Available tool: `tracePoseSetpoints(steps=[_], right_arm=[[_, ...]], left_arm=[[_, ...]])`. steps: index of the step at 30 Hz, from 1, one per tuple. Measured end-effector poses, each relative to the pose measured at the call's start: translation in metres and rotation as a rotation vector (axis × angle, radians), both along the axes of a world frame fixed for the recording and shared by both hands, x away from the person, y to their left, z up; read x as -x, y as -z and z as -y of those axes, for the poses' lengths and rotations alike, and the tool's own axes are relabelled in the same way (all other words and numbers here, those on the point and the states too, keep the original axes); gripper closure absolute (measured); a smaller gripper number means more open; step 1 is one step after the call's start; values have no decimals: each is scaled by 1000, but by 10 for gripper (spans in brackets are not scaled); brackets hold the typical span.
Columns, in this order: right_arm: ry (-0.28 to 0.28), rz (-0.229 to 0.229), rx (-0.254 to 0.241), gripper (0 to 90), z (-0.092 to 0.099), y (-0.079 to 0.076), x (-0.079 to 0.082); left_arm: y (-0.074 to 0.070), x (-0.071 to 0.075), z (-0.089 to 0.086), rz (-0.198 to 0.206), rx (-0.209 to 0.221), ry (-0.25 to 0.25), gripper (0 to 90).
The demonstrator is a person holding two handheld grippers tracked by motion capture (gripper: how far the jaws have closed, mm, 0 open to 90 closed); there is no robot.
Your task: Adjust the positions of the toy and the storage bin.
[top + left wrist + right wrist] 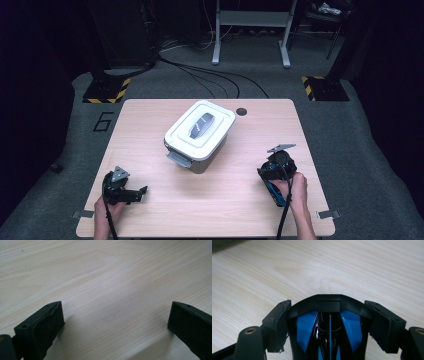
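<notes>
A white-lidded grey storage box [200, 134] with a dark handle set in its lid stands shut at the middle of the wooden table [150, 115]. My left gripper [140, 192] rests at the near left, pointing right. Its jaws [116, 315] are open wide over bare wood. At the near right, my right gripper [273, 176] is shut on a black-and-blue object [274, 193]. In the right gripper view this glossy black-and-blue object [329, 322] sits between the two pads [277, 322], low over the tabletop.
A round cable hole [241, 111] lies in the table behind the box. A grey latch [178, 159] sticks out of the box's near-left end. Beyond the table are floor cables [210, 75], a metal stand [250, 30] and striped bases [106, 91].
</notes>
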State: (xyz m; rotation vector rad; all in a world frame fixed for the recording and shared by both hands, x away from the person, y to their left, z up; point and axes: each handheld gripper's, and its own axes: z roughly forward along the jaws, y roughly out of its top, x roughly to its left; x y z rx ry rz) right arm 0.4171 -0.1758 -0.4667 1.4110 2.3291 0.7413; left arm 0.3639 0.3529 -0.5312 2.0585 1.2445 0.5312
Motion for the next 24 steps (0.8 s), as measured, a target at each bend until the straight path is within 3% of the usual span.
tracePoseSetpoints(steps=[6, 7, 8, 9, 10, 24], right_arm=[[-20, -41, 26, 242, -6, 13, -9], [-14, -44, 23, 242, -8, 16, -9], [-15, -47, 27, 242, -9, 19, -11], [-21, -45, 24, 242, -8, 20, -11], [-19, -48, 27, 242, -9, 22, -11], [-22, -45, 51, 235, -15, 28, -16]], left_arm=[[0, 0, 0, -6, 0, 2, 5], [1, 0, 0, 9, 4, -4, 5], [0, 0, 0, -6, -1, 3, 5], [1, 0, 0, 8, 4, -4, 5], [0, 0, 0, -6, 0, 2, 5], [0, 0, 0, -7, 1, 1, 5]])
